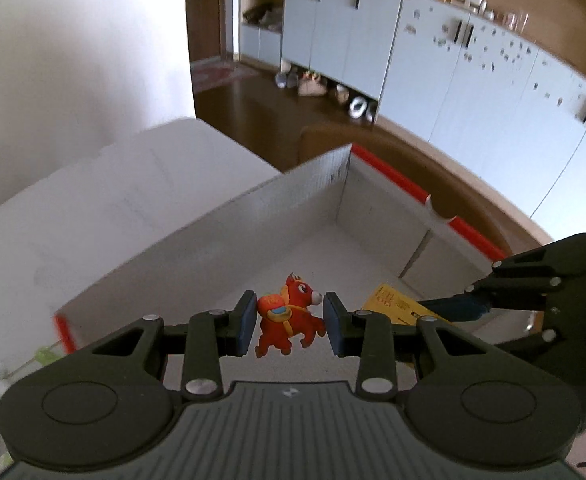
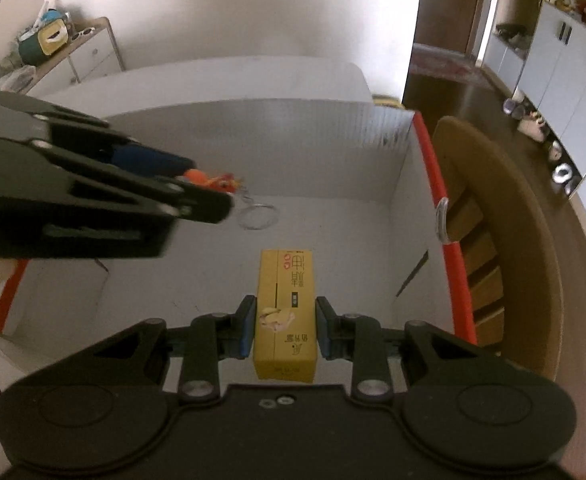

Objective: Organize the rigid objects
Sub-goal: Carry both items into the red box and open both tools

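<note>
My left gripper (image 1: 289, 322) is shut on a small red toy horse (image 1: 289, 320) and holds it above the inside of a white open box (image 1: 313, 208) with red rim edges. A metal key ring (image 2: 257, 214) dangles from the toy in the right wrist view, where the left gripper (image 2: 213, 196) reaches in from the left. My right gripper (image 2: 283, 326) is shut on a yellow carton (image 2: 287, 312) with red print, also over the box's white floor. The same yellow carton (image 1: 397, 306) shows at the right of the left wrist view, with the right gripper (image 1: 465, 304) beside it.
The box sits on a white table (image 1: 93, 208). A wooden chair (image 2: 489, 240) stands just past the box's right wall (image 2: 441, 208). Pale blue cabinets (image 1: 433, 60) and shoes line the far wall over dark wooden floor. A low drawer unit (image 2: 89, 52) with clutter stands far left.
</note>
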The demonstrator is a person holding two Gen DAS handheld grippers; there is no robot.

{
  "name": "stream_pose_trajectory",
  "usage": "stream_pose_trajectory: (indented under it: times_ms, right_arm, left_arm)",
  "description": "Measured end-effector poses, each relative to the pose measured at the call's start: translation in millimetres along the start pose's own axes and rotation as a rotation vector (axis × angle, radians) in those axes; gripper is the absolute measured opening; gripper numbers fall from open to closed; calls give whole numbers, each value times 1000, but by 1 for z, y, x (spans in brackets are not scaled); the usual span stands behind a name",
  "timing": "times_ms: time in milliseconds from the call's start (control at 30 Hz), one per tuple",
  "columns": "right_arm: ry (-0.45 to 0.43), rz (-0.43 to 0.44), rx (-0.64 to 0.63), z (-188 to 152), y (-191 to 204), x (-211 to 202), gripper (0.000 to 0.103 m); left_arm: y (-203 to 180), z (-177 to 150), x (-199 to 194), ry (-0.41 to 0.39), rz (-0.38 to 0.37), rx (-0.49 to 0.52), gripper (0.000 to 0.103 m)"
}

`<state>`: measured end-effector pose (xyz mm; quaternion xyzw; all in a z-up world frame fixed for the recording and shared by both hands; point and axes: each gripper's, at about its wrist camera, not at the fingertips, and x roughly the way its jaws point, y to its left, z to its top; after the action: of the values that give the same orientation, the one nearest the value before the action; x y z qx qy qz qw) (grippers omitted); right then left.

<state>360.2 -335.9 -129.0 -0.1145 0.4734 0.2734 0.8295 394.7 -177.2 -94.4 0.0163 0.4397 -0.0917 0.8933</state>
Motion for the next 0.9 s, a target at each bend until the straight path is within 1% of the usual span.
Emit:
stream_pose_trajectory:
  times_ms: [100,200,267,367,433,533,667,833,900]
  right_arm:
    - [21,6,4,1,-2,3,29]
    - [43,6,4,1,-3,7,29]
    - [72,4,13,2,-3,12,29]
    - [91,0,9,3,0,15,29]
    - [100,-2,14,6,1,15,29]
    - [112,-1,25,8,-1,18,29]
    - [125,10,34,8,-4,22,30]
    - [122,16,37,6,-5,20,32]
    - [124,17,38,4,-6,19,33]
  left_arm:
    - [-4,2,20,38,13,10,36]
    - [-7,4,37,67,6,19,36]
    - [-10,3,46,87,4,24,36]
    - [-9,2,59,120,-7,10,36]
    - [-8,0,66,143,-2,6,36]
    - [-5,-2,73,175,-8,-12,36]
    - [-3,-6,80,213,1,-10,36]
    - [1,-11,85,247,8,-16,36]
    - [2,-10,84,246,10,-12,36]
